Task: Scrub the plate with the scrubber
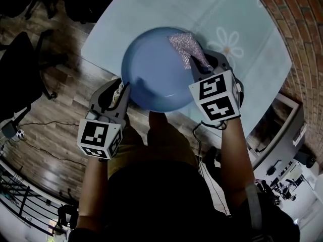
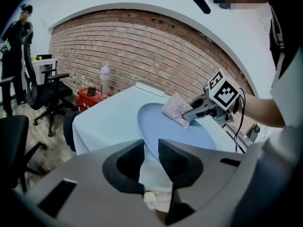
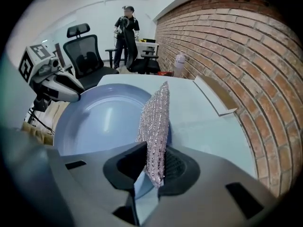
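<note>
- Two bare arms reach out and down from the person's body. Each hand holds a gripper.
- The left arm is low on the left side. Its marker cube [image 1: 99,137] sits closest to the body.
- The left gripper [image 1: 122,88] points forward and a little down. Its jaws are clamped on the near left rim of the plate [image 1: 151,69].
- The right arm comes in from the right, and its big marker cube [image 1: 218,99] faces up at the camera.
- The right gripper [image 1: 198,65] tips down more steeply. Its jaws are pinched tight on the scrubber [image 1: 185,47].
- The plate is round and blue. Its near side sticks out past the edge of the table [image 1: 252,49]. I cannot tell if it rests on the table.
- The scrubber is a shiny, silvery cloth. It lies against the far right part of the plate, by the rim.
- The right gripper and its cube cover the right edge of the plate in the head view.
- The table has a pale blue cloth with a white flower [image 1: 227,42] on it.
- A flat white board [image 3: 215,96] lies on the table close to the wall.
- Past the table stand a bottle [image 2: 104,79] and a red box [image 2: 90,94].
- Black office chairs [image 3: 85,53] stand on the wooden floor [image 1: 55,84].
- A person [image 3: 127,30] stands far back in the room.
- A brick wall [image 2: 156,51] runs along the far side.
</note>
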A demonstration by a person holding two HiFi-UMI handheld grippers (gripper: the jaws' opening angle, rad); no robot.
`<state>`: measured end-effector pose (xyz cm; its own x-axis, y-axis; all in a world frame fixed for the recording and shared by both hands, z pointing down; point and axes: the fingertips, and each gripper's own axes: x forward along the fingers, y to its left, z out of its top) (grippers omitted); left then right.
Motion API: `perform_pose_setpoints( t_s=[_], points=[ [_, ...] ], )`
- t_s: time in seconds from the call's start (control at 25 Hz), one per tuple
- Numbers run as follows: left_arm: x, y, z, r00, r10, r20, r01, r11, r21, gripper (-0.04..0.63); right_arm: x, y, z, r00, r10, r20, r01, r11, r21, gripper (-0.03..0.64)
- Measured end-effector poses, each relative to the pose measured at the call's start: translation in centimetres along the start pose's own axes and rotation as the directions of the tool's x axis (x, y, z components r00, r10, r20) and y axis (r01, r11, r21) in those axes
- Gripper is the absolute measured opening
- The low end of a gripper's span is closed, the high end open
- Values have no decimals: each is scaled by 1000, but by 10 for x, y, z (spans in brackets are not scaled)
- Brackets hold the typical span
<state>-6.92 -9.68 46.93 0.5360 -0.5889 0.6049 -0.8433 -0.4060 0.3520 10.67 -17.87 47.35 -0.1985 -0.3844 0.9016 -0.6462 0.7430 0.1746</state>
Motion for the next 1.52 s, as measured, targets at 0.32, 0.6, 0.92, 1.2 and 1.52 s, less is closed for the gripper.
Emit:
perform_pose_setpoints(
  t_s=[0.32, 0.6, 0.92, 1.2, 1.52],
  points=[
    [-1, 0, 0, 1000, 4, 0, -4, 1000, -2, 103, -17, 17, -31, 999, 14, -51, -14, 1000, 0, 89],
    [-1, -2, -1, 1000, 6, -4, -6, 1000, 0, 103, -29, 44, -45, 993, 79, -89, -84, 995, -49, 89],
    [0, -1, 0, 1000, 2, 1, -2, 1000, -5, 103, -30, 101, -41, 948, 303, -102, -309, 950, -43, 89],
    [1, 0, 2, 1000, 5, -1, -5, 1000, -2, 103, -17, 137, -10, 927, 365, -88, -373, 921, -107, 89],
    [1, -1, 2, 1000, -1, 8, 1, 1000, -10, 101, 1, 131, 19, 933, 355, -62, -360, 929, -82, 91]
  ],
)
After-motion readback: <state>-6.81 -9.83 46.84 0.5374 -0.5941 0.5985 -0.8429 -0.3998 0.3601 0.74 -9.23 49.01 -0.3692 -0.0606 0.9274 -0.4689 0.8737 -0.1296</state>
